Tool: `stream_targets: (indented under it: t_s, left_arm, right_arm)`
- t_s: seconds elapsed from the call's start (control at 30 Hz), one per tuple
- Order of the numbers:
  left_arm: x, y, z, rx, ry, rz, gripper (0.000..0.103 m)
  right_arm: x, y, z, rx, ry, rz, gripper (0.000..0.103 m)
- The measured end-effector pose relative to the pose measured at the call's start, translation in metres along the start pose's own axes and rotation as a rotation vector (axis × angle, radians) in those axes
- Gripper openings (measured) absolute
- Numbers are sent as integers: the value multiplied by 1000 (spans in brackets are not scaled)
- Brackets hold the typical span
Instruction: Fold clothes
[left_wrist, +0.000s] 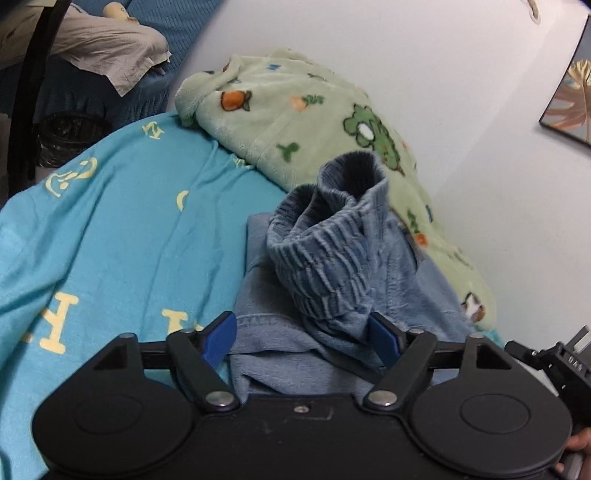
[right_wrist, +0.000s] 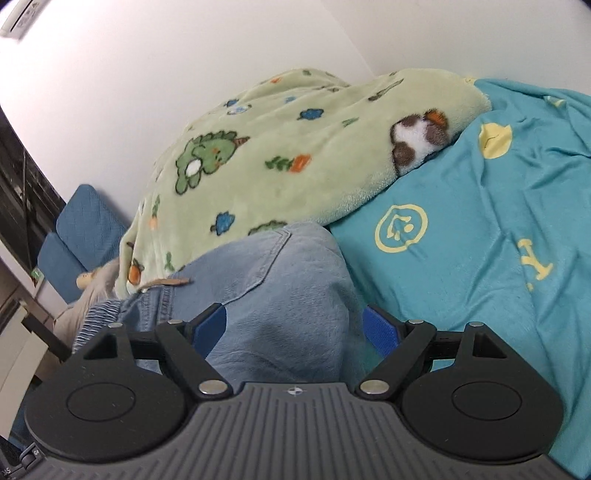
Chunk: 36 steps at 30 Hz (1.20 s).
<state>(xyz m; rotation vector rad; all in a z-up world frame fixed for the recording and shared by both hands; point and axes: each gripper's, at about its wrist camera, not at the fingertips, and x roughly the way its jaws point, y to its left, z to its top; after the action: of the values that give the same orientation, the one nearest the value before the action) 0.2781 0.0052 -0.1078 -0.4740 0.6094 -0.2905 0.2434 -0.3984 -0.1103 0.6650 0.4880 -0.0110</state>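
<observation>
the left gripper (left_wrist: 303, 341) stands wide open over the denim garment (left_wrist: 332, 291), its 2 blue pads spread well apart with cloth lying between them. the left pad (left_wrist: 220, 338) sits at the garment's edge, where denim meets the teal bedsheet (left_wrist: 110, 229); the right pad (left_wrist: 384, 341) touches a bunched fold of the fabric. nothing is pinched. just ahead of the pads the ribbed elastic waistband (left_wrist: 325, 236) of the garment rises in a rumpled heap.

the right gripper (right_wrist: 295, 328) is likewise wide open, both blue pads far apart, with a smooth rounded mound of the same denim garment (right_wrist: 280, 280) filling the gap. the left pad (right_wrist: 210, 326) presses against the cloth; the right pad (right_wrist: 380, 328) lies at the mound's edge beside the bedsheet (right_wrist: 480, 229). it grips nothing. a pocket seam and a small tan tab (right_wrist: 168, 282) show on the denim, any writing on the tab too small to read.

the garment lies on the bed, toward the wall-side edge, touching a green fleece blanket (right_wrist: 280, 155) printed with dinosaurs and carrots, which is heaped along the white wall (left_wrist: 461, 74).

the sheet carries yellow print: a round smiley-like emblem (right_wrist: 400, 229), a "y" beside it, and in the left wrist view large block letters that read only in part, one resembling an "f" or "e".
</observation>
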Motion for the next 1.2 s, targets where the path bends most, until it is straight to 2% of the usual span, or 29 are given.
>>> stream_targets:
  t_s: [0.17, 0.3, 0.47, 0.53, 0.57, 0.6, 0.7, 0.8, 0.87, 0.9, 0.93, 0.97, 1.0, 1.07, 1.2]
  left_arm:
    - [13, 9, 0, -32, 7, -12, 90]
    - [23, 16, 1, -79, 40, -41, 91]
    - [27, 14, 5, -91, 57, -58, 85]
    - [25, 11, 7, -90, 58, -64, 79]
    - [23, 9, 9, -89, 58, -72, 71]
    - [22, 7, 10, -88, 60, -84, 68]
    - [26, 5, 10, -70, 81, -70, 70]
    - [35, 18, 10, -136, 97, -105, 79]
    - [39, 20, 10, -161, 98, -110, 78]
    - [39, 19, 11, -163, 94, -106, 72]
    - [40, 17, 11, -161, 89, -100, 67]
    - [38, 13, 11, -149, 84, -89, 55]
    - [37, 9, 12, -138, 79, -78, 47]
    - [34, 3, 13, -131, 69, -65, 39]
    - [17, -10, 19, -107, 43, -49, 33]
  right_arm:
    - [20, -14, -2, 45, 39, 28, 84]
    - [36, -18, -2, 65, 66, 64, 84]
    - [47, -20, -4, 84, 71, 119, 86]
    - [47, -18, -5, 83, 66, 134, 86]
    - [46, -17, -4, 81, 65, 143, 82]
    - [45, -16, -4, 80, 64, 152, 81]
    - [44, -10, -2, 71, 54, 171, 81]
    - [50, -9, -5, 66, 77, 145, 81]
    - [53, -9, -8, 57, 85, 133, 79]
    - [53, -9, -8, 61, 82, 128, 77]
    - [52, -6, -7, 57, 80, 115, 65]
    - [51, -4, -7, 51, 78, 102, 52]
    - [50, -1, -6, 41, 75, 91, 48]
    - [46, 7, -6, 13, 63, 78, 37]
    - [29, 24, -1, -23, 15, 71, 29]
